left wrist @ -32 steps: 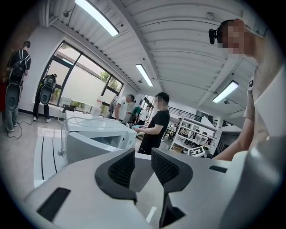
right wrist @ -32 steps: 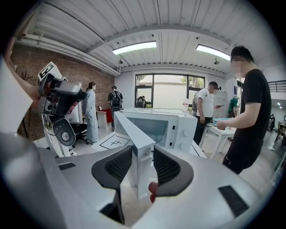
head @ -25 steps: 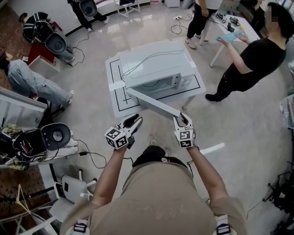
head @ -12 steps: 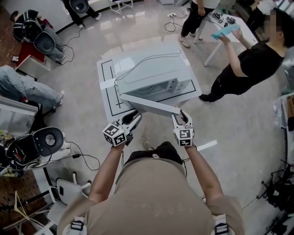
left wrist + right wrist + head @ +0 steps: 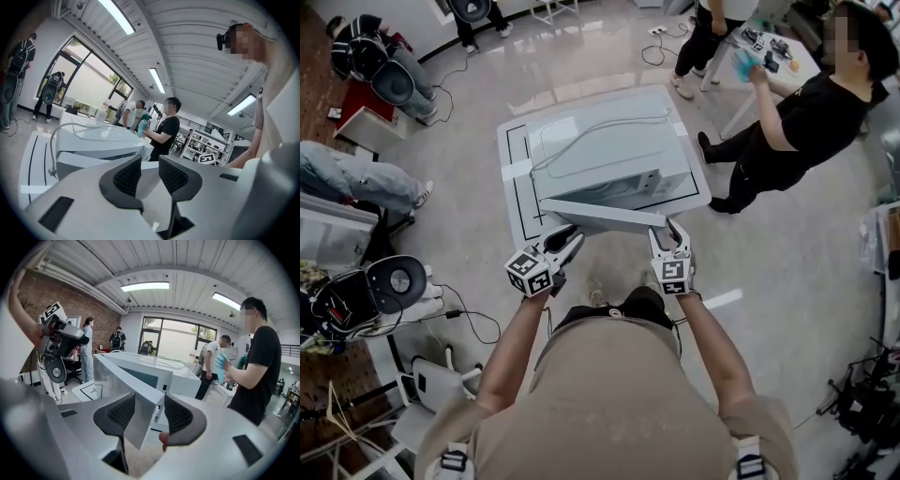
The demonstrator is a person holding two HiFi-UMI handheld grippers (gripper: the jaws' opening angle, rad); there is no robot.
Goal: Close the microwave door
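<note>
The white microwave (image 5: 609, 155) stands on a white table (image 5: 514, 187) marked with black lines. Its door (image 5: 600, 214) is ajar, swung to a shallow angle across the front. My right gripper (image 5: 668, 232) is at the door's free end. In the right gripper view the door's edge (image 5: 136, 394) stands between the jaws of the right gripper (image 5: 150, 411), which are opening, with a gap on the right side. My left gripper (image 5: 566, 242) hovers near the door's hinge side. The left gripper (image 5: 150, 171) is slightly open and holds nothing, with the microwave (image 5: 93, 140) beyond it.
A person in black (image 5: 787, 122) stands right of the table, next to a second table (image 5: 769, 47) at the top right. Someone sits on the floor at the left (image 5: 347, 178). Round equipment and cables (image 5: 384, 286) lie at the lower left.
The door has swung from a wide angle to nearly flat against the microwave's front. Both grippers moved forward with it, and the right jaws have spread apart around the door's edge.
</note>
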